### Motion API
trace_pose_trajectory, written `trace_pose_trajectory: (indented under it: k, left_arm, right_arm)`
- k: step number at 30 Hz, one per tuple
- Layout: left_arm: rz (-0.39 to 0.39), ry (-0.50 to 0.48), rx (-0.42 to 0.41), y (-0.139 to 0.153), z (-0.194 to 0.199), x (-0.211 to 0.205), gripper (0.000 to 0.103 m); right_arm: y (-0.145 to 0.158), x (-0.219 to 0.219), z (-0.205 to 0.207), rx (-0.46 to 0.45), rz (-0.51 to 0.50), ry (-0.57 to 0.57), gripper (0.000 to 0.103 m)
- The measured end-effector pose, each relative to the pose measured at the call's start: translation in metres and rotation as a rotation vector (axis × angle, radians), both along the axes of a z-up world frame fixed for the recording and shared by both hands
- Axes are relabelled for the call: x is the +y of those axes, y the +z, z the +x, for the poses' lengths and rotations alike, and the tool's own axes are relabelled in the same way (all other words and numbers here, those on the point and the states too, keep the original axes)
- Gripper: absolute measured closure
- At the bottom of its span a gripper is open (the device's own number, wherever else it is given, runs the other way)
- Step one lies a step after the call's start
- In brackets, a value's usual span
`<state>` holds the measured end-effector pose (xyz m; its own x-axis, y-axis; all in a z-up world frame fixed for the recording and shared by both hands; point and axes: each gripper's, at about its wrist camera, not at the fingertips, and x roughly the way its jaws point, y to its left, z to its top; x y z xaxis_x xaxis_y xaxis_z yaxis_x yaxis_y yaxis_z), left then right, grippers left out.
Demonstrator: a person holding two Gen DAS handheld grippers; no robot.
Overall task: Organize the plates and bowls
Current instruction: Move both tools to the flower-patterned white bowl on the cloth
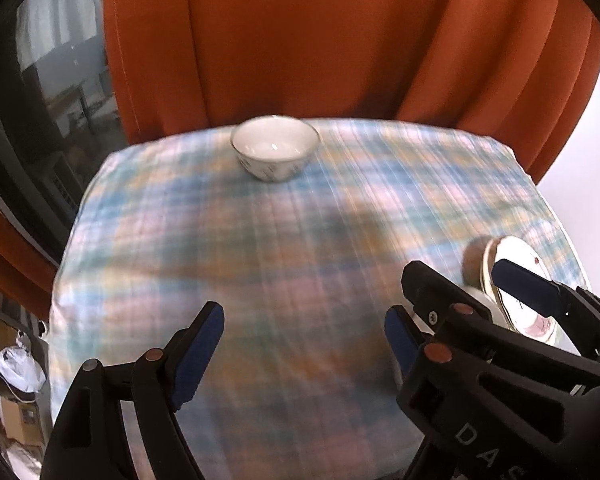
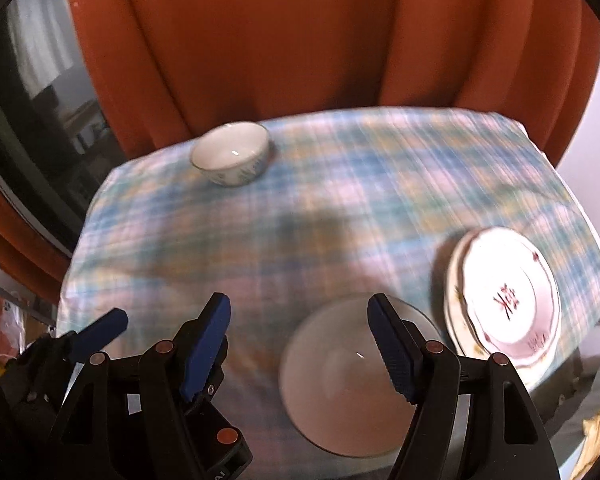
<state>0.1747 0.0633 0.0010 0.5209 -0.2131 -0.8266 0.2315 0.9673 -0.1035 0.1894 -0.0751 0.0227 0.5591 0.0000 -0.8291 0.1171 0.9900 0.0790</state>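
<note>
The large bowl (image 2: 352, 384) sits at the table's (image 2: 260, 240) near edge beneath the empty, open right tool (image 2: 300, 344), beside stacked plates (image 2: 504, 296). A careless pass could nudge it off. The left tool (image 1: 304, 332), opening and empty, must cross to the small bowl (image 1: 275, 147) far back.

On the cloth-covered table (image 2: 340, 200) before us, a small bowl (image 2: 231, 155) sits at the far left, just in front of the curtain (image 2: 300, 40) behind the table. A stack of plates (image 2: 504, 292) lies at the near right, with a large bowl (image 2: 340, 392) just to its left at the near edge. We see a window (image 2: 32, 92) far left.
</note>
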Motion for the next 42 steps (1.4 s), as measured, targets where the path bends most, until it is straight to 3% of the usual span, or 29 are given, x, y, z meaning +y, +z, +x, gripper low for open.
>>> trace_pose_trajectory:
  k: [13, 24, 37, 42]
  left_arm:
    - [0.013, 0.077, -0.050, 0.019, 0.056, 0.024, 0.017]
    - [0.055, 0.160, -0.086, 0.024, 0.128, 0.008, 0.017]
    - [0.117, 0.269, -0.113, -0.006, 0.200, -0.004, 0.017]
    - [0.149, 0.307, -0.085, -0.028, 0.220, -0.005, 0.024]
  right_arm:
    - [0.022, 0.034, 0.065, -0.041, -0.016, 0.089, 0.029]
    - [0.022, 0.020, 0.146, -0.062, 0.030, 0.148, 0.029]
    - [-0.005, 0.011, 0.240, -0.088, 0.024, 0.166, 0.029]
    - [-0.031, 0.010, 0.264, -0.058, 0.013, 0.156, 0.028]
